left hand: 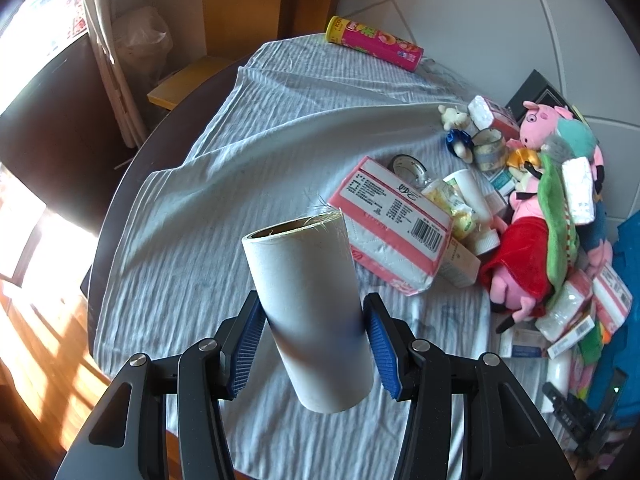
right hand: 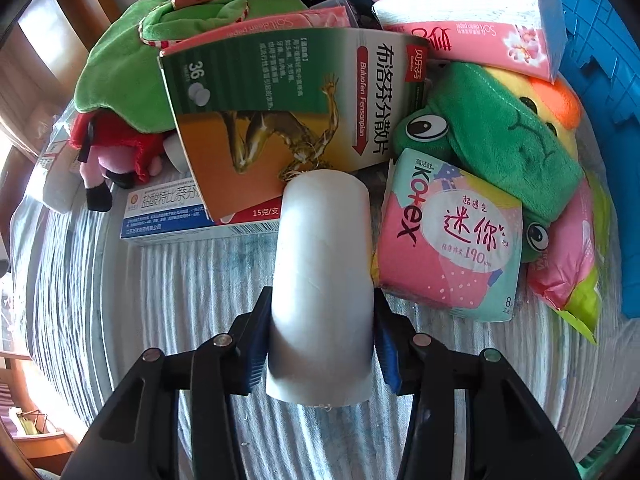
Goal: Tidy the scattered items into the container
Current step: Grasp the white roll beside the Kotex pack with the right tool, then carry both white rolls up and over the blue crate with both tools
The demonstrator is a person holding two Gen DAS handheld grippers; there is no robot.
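Observation:
My left gripper [left hand: 314, 344] is shut on a white paper roll [left hand: 306, 304] and holds it tilted above the pale cloth on the round table [left hand: 132, 168]. My right gripper [right hand: 320, 344] is shut on another white roll [right hand: 324, 276], low over the cloth, its far end touching a green medicine box [right hand: 288, 112]. A blue container [right hand: 596, 80] stands at the right edge. In the left wrist view it shows as a blue patch [left hand: 628, 248] behind the pile.
A pile sits at the table's right: a pink tissue pack [left hand: 396, 224], pig plush toys [left hand: 532, 264], tape rolls [left hand: 490, 152], small boxes. A pink chip can [left hand: 376, 42] lies at the far edge. Near the right gripper are a Kotex pack [right hand: 452, 240] and frog plush [right hand: 492, 132].

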